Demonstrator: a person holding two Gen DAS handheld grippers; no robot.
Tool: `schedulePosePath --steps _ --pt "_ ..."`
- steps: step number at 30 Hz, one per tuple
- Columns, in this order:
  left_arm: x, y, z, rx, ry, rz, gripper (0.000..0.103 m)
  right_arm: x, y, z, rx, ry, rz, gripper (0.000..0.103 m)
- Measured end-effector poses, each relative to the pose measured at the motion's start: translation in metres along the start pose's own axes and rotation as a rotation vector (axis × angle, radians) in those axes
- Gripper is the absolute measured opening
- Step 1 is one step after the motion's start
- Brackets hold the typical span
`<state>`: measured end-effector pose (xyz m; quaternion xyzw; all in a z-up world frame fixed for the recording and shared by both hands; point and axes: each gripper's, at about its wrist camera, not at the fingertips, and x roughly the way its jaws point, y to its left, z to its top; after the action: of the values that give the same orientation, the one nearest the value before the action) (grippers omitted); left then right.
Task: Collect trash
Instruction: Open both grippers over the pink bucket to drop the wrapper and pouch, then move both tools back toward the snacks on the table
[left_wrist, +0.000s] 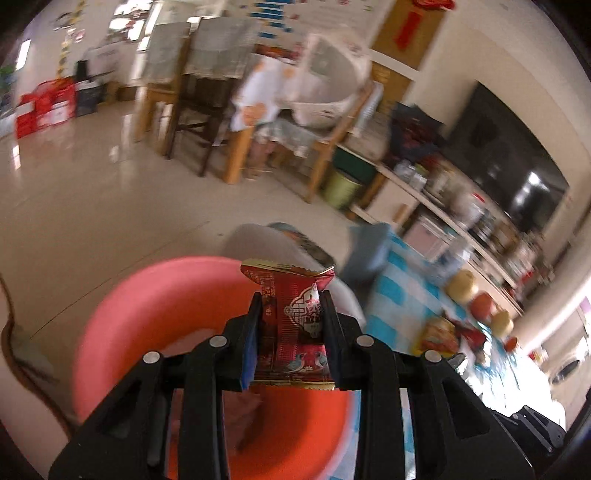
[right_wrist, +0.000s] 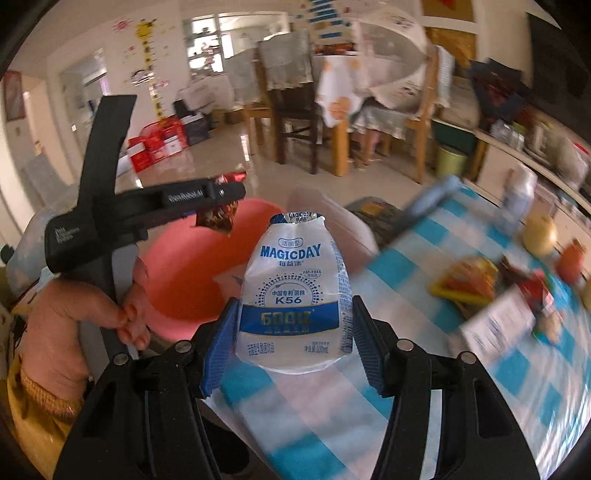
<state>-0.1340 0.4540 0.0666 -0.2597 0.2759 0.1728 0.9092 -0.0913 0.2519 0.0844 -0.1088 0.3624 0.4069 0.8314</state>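
Trash rides in both grippers above the pink basin (left_wrist: 155, 314): the left gripper (left_wrist: 291, 306) is clamped on a red snack wrapper (left_wrist: 291, 325), held level right over the basin's bowl, while the right gripper (right_wrist: 293, 317) squeezes a crumpled white MAGICDAY drink bottle (right_wrist: 293, 295) upright over the blue-checked tablecloth (right_wrist: 424, 376) just beside the basin. Fruit (right_wrist: 540, 230) and packets (right_wrist: 469, 280) crowd the cloth's far end, blurred. Only the right wrist view shows the person's left hand (right_wrist: 74, 325) gripping the left tool's handle.
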Motion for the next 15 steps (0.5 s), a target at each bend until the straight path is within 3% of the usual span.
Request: schedulePosePath --steps 7,8,9,10,12,15 --pt "0.008 0.035 0.012 -0.074 -0.002 0.083 0.032 0.052 0.029 0.024 -0.054 0.028 0.034 0.061" --pt "0.010 0.039 0.013 -0.085 0.006 0.100 0.036 0.058 0.031 0.025 -0.057 0.034 0.034 0.063" --pt "0.012 0.040 0.014 -0.090 0.012 0.111 0.045 0.064 0.031 0.025 -0.052 0.045 0.035 0.073" --pt "0.013 0.041 0.014 -0.092 0.016 0.125 0.060 0.067 0.029 0.024 -0.035 0.050 0.024 0.077" --pt "0.011 0.042 0.013 -0.083 0.013 0.167 0.076 0.066 0.021 0.020 0.016 0.042 0.015 0.080" --pt "0.009 0.039 0.015 -0.071 0.002 0.190 0.082 0.054 0.005 0.009 0.104 0.021 0.023 0.089"
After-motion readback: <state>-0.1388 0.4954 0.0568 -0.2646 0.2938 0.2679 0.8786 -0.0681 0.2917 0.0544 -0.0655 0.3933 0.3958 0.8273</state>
